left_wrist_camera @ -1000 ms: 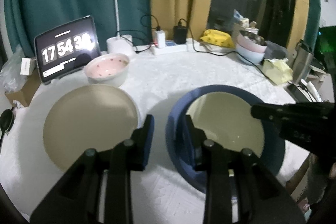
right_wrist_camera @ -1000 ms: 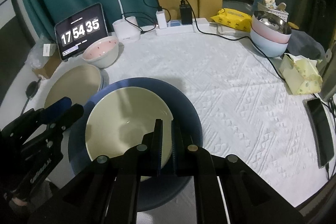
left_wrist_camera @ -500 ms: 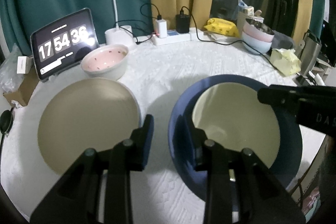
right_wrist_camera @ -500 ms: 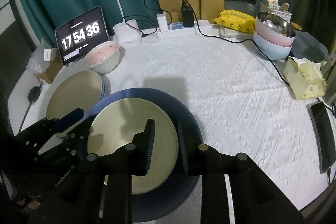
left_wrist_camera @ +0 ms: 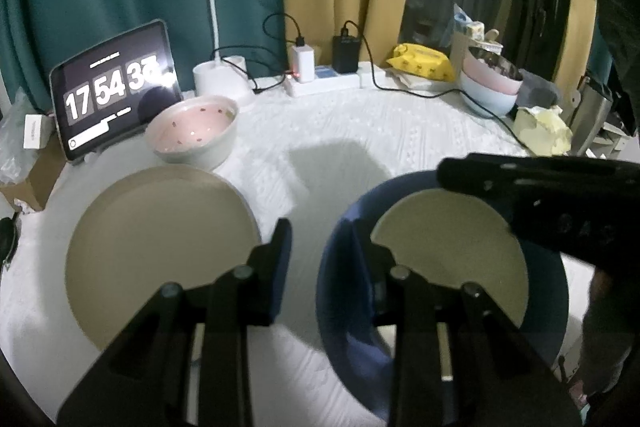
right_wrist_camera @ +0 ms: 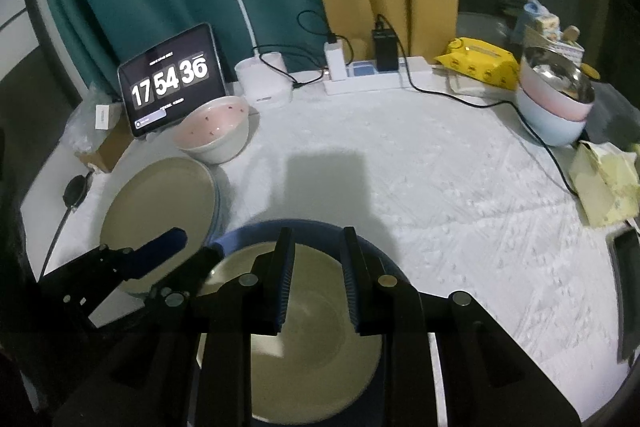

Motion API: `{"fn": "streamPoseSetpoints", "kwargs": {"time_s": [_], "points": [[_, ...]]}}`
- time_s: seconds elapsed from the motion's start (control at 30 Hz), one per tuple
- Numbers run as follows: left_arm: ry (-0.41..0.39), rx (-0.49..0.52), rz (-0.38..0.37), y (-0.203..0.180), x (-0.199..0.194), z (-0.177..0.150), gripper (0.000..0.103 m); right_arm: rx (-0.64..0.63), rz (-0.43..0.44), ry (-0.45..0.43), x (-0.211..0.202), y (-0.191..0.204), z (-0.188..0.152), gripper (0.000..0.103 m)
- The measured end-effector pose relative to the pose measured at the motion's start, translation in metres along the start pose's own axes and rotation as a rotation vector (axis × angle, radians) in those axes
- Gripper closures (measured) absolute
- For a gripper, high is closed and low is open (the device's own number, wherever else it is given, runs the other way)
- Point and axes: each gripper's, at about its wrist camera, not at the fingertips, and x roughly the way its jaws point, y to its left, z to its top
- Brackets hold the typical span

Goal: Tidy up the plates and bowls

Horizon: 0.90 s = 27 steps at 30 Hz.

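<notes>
- The bench (right_wrist_camera: 440,179), covered by a white textured cloth, is backed by teal and yellow curtains along its far edge.
- A blue plate (left_wrist_camera: 344,291) with a cream plate (left_wrist_camera: 448,251) lying inside it is seen at the near edge of the bench; in the left wrist view both look tilted, and whether they rest on the cloth cannot be told.
- A beige plate (left_wrist_camera: 160,247) is laid flat at the near-left part of the bench, just beside the blue plate and on top of another plate whose edge shows beneath it in the right wrist view.
- The left tool (left_wrist_camera: 324,247) is opened to a moderate gap, with the left rim of the blue plate between its fingers; no clamping is seen.
- The right tool (right_wrist_camera: 318,279) is held open over the cream plate, with nothing gripped.
- A pink-lined bowl (left_wrist_camera: 192,133) is placed behind the beige plate, near the far-left edge.
- Stacked bowls (right_wrist_camera: 554,107), a metal one on top, are kept at the far-right edge.
- A tablet clock (right_wrist_camera: 172,79) is propped at the far-left edge.
</notes>
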Motion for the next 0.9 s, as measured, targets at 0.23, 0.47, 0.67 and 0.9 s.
{"fn": "streamPoseSetpoints", "kwargs": {"time_s": [0.23, 0.47, 0.67, 0.9], "points": [[0.013, 0.005, -0.001, 0.0, 0.005, 0.002, 0.072, -0.021, -0.003, 0.05, 0.021, 0.008, 0.003, 0.079], [0.023, 0.002, -0.017, -0.001, 0.009, 0.0, 0.071, -0.034, 0.002, 0.073, 0.026, 0.009, 0.001, 0.079], [0.008, -0.008, -0.039, 0.002, 0.002, 0.002, 0.071, -0.009, 0.006, 0.072, 0.021, 0.007, 0.002, 0.078], [-0.019, -0.047, -0.038, 0.02, -0.008, 0.007, 0.071, -0.031, -0.002, 0.03, 0.007, 0.015, 0.006, 0.072]]}}
